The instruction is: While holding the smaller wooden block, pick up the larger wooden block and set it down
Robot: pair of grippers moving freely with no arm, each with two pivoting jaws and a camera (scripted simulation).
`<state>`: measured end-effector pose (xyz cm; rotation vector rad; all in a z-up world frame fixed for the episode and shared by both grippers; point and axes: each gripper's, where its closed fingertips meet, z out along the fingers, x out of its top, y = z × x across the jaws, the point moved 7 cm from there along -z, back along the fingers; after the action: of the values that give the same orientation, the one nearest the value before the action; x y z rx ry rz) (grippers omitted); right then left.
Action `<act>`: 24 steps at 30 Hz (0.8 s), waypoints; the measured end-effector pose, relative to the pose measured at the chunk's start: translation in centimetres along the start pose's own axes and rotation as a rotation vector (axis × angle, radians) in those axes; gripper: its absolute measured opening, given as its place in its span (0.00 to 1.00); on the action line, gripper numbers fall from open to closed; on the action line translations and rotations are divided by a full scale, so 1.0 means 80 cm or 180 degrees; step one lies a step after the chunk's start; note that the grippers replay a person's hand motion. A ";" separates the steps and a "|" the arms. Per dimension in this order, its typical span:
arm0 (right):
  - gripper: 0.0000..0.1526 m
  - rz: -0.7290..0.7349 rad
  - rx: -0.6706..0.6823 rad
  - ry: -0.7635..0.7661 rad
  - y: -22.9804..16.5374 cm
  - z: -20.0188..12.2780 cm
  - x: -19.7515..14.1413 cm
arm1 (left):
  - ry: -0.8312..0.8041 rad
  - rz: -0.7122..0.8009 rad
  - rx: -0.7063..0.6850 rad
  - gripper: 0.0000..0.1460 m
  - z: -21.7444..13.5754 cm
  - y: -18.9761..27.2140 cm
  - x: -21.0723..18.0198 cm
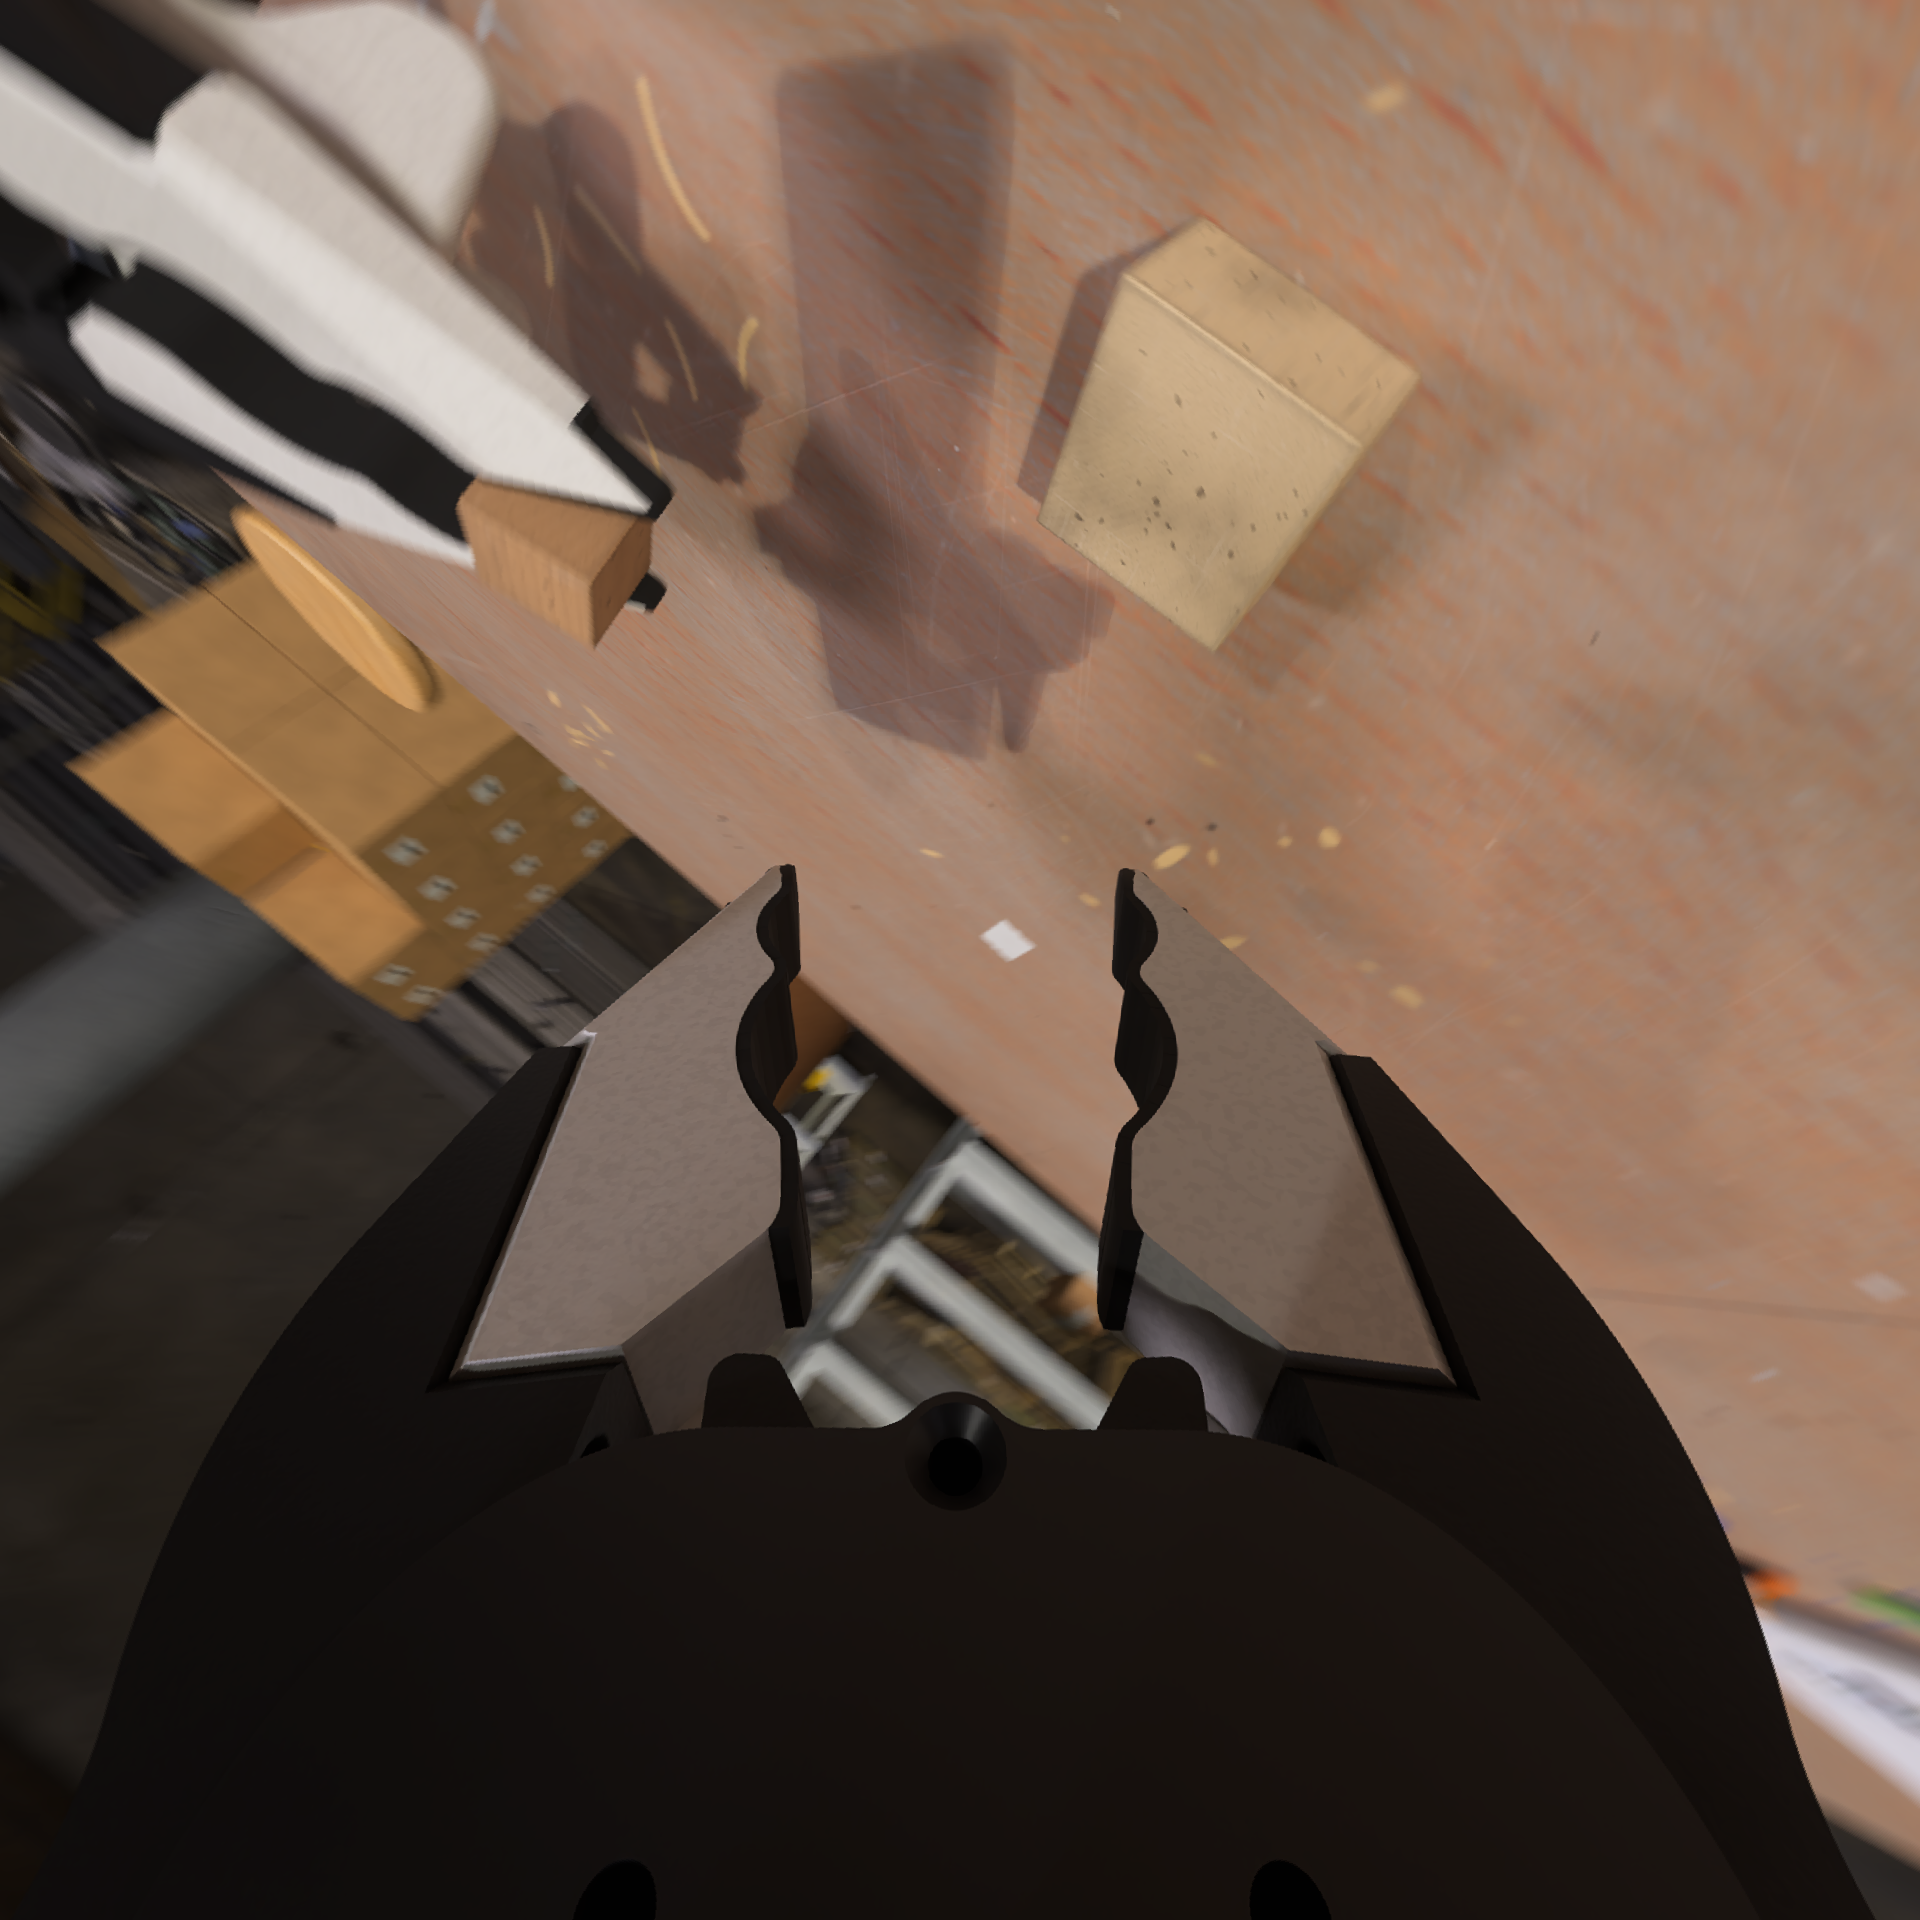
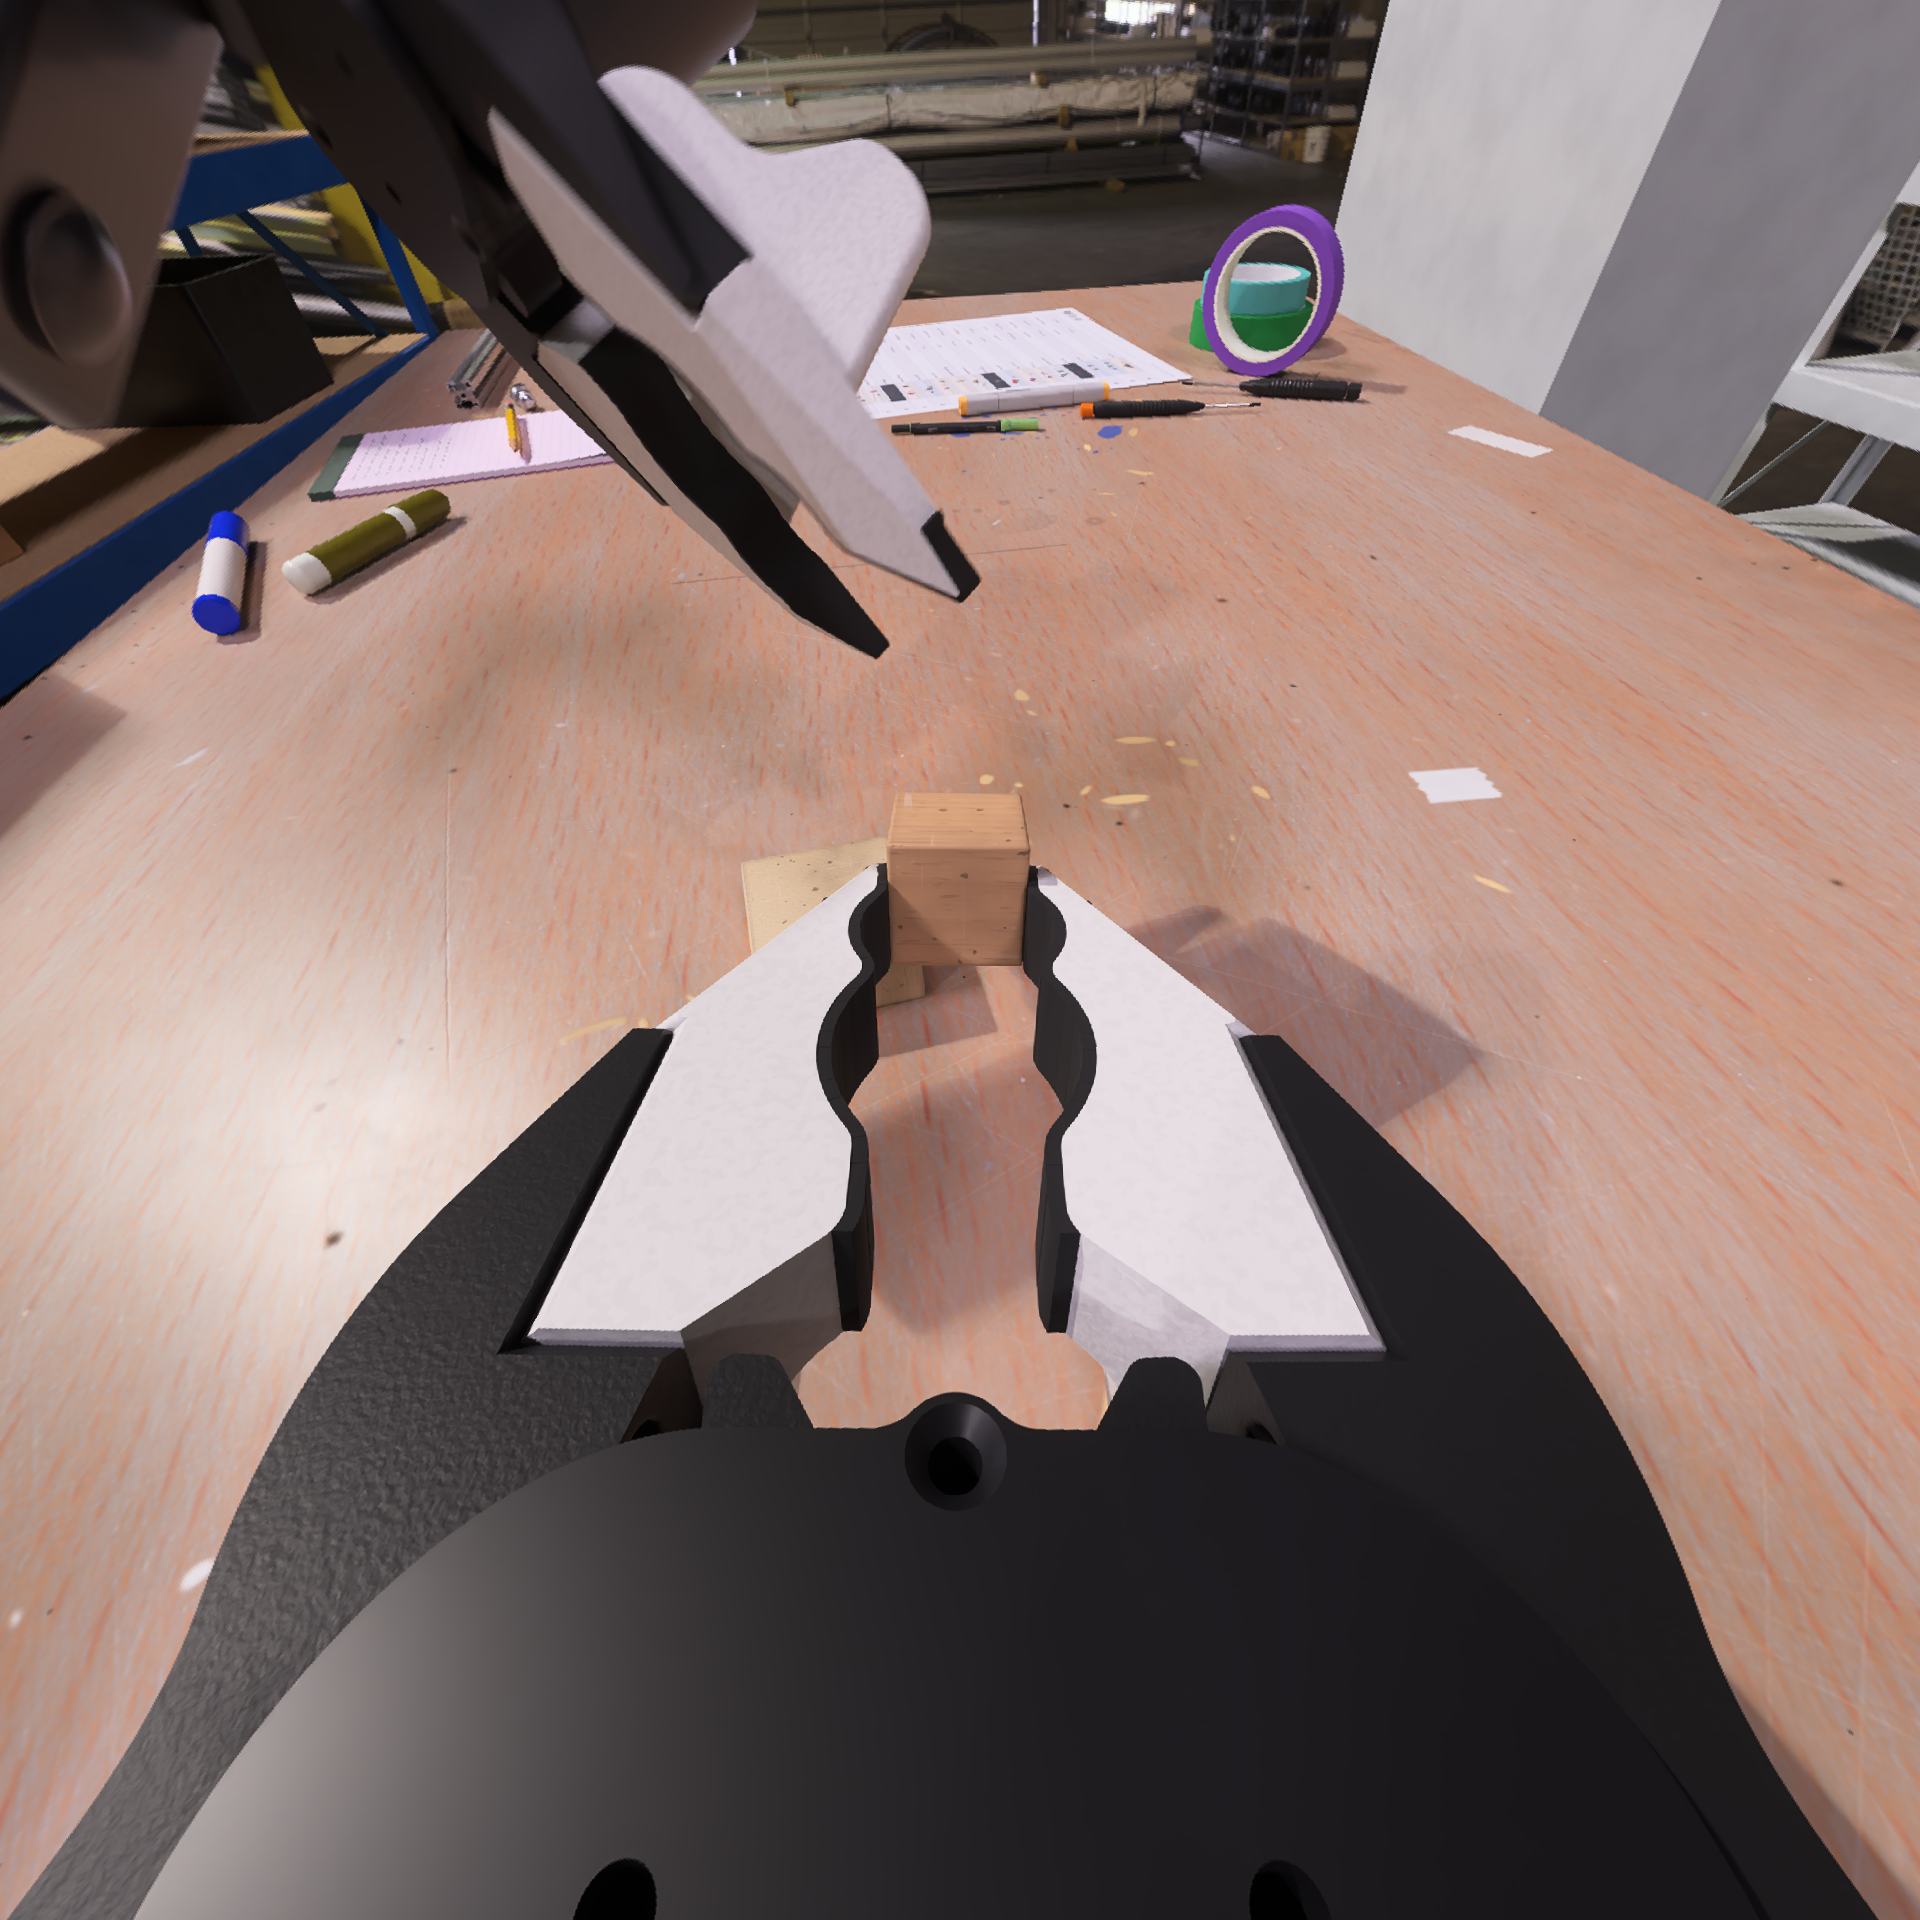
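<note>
Risk is judged to lie in the approach: the larger wooden block (image 1: pixel 1216 436), standing on the workbench (image 1: pixel 1558 831), could be knocked aside by the wide-open, empty left gripper (image 1: pixel 956 894) while the smaller wooden block (image 2: pixel 956 883) is pinched at the right gripper (image 2: pixel 956 883) tips.

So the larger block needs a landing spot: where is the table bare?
Bare wood lies right of the larger wooden block, toward the white tape scrap. The far edge is crowded: tape rolls, pens, notepad.
</note>
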<state>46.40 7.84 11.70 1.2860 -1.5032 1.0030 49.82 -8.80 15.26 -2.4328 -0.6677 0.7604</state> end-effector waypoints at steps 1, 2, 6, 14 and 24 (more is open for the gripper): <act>0.16 0.0005 -0.0005 -0.0002 0.000 0.001 -0.001 | 0.0079 -0.0261 -0.0066 0.43 -0.001 -0.001 -0.003; 0.16 0.0007 -0.0018 -0.0003 0.000 0.003 -0.001 | 0.0164 -0.0544 -0.0132 0.45 0.000 0.000 -0.005; 0.16 -0.0009 -0.0059 -0.0134 0.000 0.010 -0.006 | 0.0485 -0.1508 -0.0429 0.47 0.015 0.019 -0.004; 0.16 0.0025 -0.0083 -0.0328 0.004 0.014 -0.014 | 0.0758 -0.2150 -0.0482 0.39 0.038 0.051 0.012; 0.16 0.0288 -0.0200 -0.0217 0.022 -0.011 -0.009 | 0.1358 -0.4214 -0.1608 0.49 0.066 0.046 0.035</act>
<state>44.82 9.11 11.22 1.2280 -1.6447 0.9701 49.64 -8.29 8.25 -1.7488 -2.0621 -0.4907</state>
